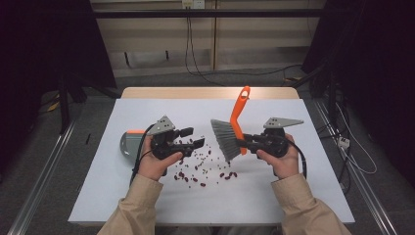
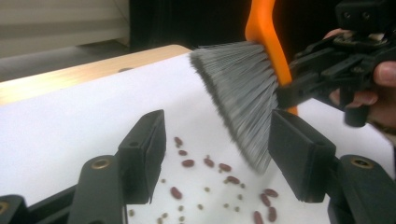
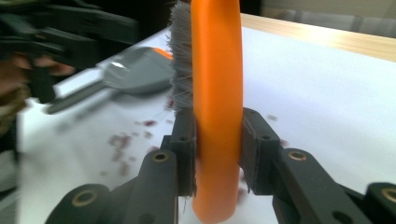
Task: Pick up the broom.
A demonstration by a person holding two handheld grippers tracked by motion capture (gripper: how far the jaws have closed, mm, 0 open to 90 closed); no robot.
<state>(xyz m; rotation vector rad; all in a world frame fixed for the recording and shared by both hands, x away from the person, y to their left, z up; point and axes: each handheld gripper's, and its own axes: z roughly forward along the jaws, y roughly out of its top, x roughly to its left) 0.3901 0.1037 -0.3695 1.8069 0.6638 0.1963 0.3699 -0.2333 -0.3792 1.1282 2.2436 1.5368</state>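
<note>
So the right gripper [image 1: 246, 142] has its jaws clamped on the orange handle of the hand brush [image 1: 234, 131], low down right where the handle meets the grey bristle block, and the right gripper view shows both pads pressed flat against that orange plastic. The brush is held up over the white table [image 1: 293, 196] with the bristles fanning down and toward the person's left, tips just above or barely at the scatter of red beans [image 1: 203, 166] in the middle, can't tell which. The left gripper [image 1: 195, 137] is empty, jaws standing apart with nothing between them but the view of beans and bristles beyond. The grey dustpan [image 1: 128, 144] with its orange trim lies flat on the table just behind the left hand. My read on handling: the brush looks light, the handle is stiff smooth plastic so it could twist in the pads if you push hard, and gripping close to the head like this gives the best control. The bristles are soft and will splay, so light strokes. The beans are small, hard and roll easily, so they'll skitter. The dustpan is likely light too and best taken by its handle, so it doesn't slide away when beans get swept in.
</note>
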